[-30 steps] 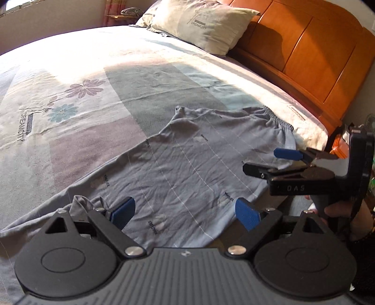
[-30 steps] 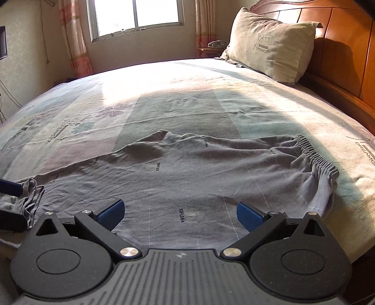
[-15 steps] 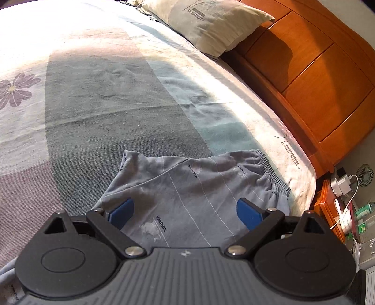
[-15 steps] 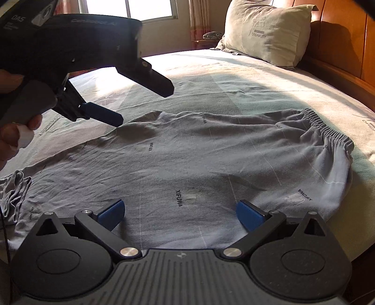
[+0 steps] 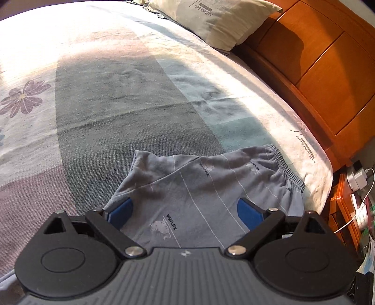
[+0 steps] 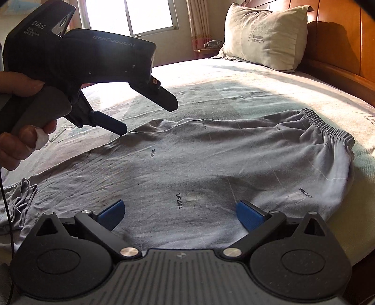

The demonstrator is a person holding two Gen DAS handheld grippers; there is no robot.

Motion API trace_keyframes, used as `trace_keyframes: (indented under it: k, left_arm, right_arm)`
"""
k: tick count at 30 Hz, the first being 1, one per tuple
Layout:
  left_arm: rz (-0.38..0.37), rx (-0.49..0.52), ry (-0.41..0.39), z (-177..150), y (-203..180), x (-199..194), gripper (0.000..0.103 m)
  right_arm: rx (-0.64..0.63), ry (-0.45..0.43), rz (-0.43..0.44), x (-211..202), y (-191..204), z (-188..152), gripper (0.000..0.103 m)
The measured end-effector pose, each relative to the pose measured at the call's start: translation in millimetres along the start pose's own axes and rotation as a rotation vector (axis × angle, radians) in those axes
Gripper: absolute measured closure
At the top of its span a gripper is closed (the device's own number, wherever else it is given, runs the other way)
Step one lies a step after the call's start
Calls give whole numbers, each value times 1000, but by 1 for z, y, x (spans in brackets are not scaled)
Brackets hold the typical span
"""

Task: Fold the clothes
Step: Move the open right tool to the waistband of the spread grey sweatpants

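Grey-blue trousers [image 6: 211,164] with thin white lines lie spread across the bed, elastic waistband [image 6: 328,126] at the right, a bunched leg end [image 6: 21,199] at the left. My left gripper [image 5: 185,211] is open above the crotch and waist part of the trousers [image 5: 206,187]. In the right wrist view that left gripper [image 6: 147,112] hovers open over the trousers' far edge, held by a hand [image 6: 21,138]. My right gripper [image 6: 180,213] is open low over the near edge of the trousers, with nothing between its blue pads.
A beige pillow [image 6: 264,37] leans on the orange wooden headboard [image 5: 328,70]. The patterned sheet [image 5: 105,93] stretches beyond the trousers. An orange bedside table [image 5: 344,211] with chargers and a white cable stands past the bed's right edge. A window [image 6: 150,14] is behind.
My left gripper has left the bunched leg end and swung right and up over the trousers' middle, toward the waistband. The right gripper has shifted slightly closer over the near edge.
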State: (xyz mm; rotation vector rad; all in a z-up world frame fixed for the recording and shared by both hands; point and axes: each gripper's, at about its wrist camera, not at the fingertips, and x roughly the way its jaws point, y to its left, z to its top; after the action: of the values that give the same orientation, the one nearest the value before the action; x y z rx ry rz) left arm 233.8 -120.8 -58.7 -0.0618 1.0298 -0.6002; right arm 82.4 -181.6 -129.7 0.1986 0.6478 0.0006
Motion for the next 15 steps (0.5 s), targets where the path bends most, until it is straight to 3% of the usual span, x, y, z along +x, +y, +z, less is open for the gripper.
trace_keyframes:
  k: [7,15]
  left_arm:
    - [65,-25,-20,-26,1,-55,8]
    - [145,-148,-15,-98,14,-49,8]
  right_arm:
    - [36,-16,16,-2,-5,0,0]
    - [78,-32,55,-5,-13,-2,0]
